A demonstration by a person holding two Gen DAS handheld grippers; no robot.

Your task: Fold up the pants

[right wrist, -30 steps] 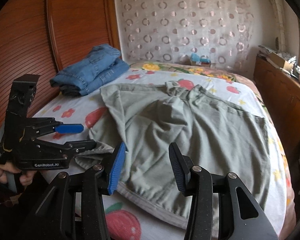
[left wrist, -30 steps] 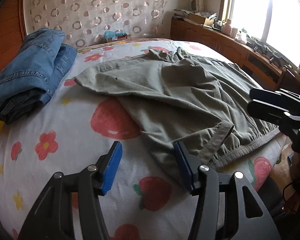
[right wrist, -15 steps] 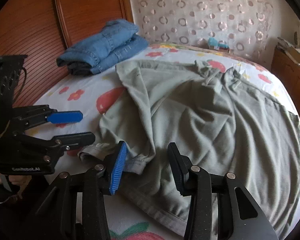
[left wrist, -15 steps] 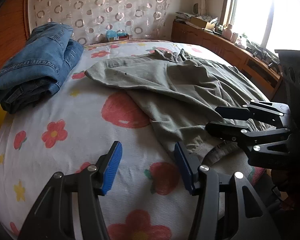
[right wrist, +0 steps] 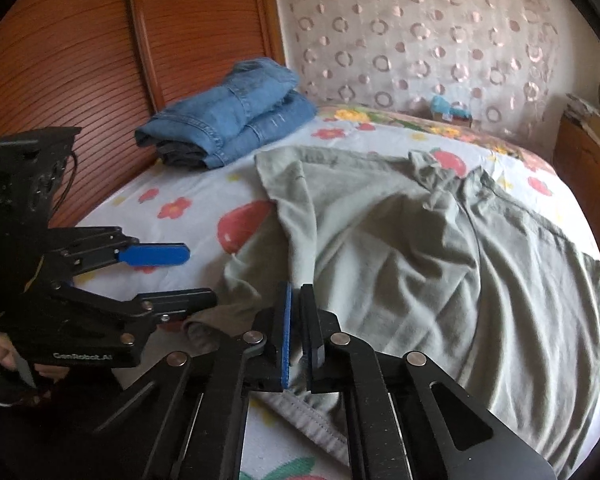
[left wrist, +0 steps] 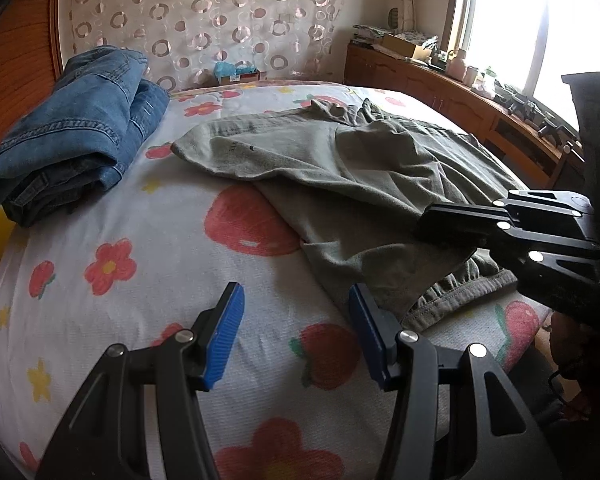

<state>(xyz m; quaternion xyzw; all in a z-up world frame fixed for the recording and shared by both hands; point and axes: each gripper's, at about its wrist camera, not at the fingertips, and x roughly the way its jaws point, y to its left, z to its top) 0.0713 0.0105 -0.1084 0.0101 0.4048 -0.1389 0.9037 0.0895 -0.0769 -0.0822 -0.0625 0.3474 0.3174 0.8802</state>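
Grey-green pants (left wrist: 340, 168) lie rumpled across the flowered bed; they also show in the right wrist view (right wrist: 440, 264). My right gripper (right wrist: 295, 330) is shut on the pants' fabric near the hem at the bed's near edge; it shows from the side in the left wrist view (left wrist: 452, 228). My left gripper (left wrist: 296, 332) is open and empty, over bare sheet just left of the pants' hem (left wrist: 452, 300). It shows in the right wrist view (right wrist: 172, 276) with jaws apart.
Folded blue jeans (left wrist: 72, 136) lie at the bed's far left by the wooden headboard (right wrist: 80, 60). A wooden ledge with clutter (left wrist: 460, 84) runs under the window on the right. A small box (left wrist: 236, 74) sits at the bed's far end.
My right gripper has closed on the pants' fabric; it was open half a second ago. My left gripper has stayed open and shifted slightly forward over the sheet.
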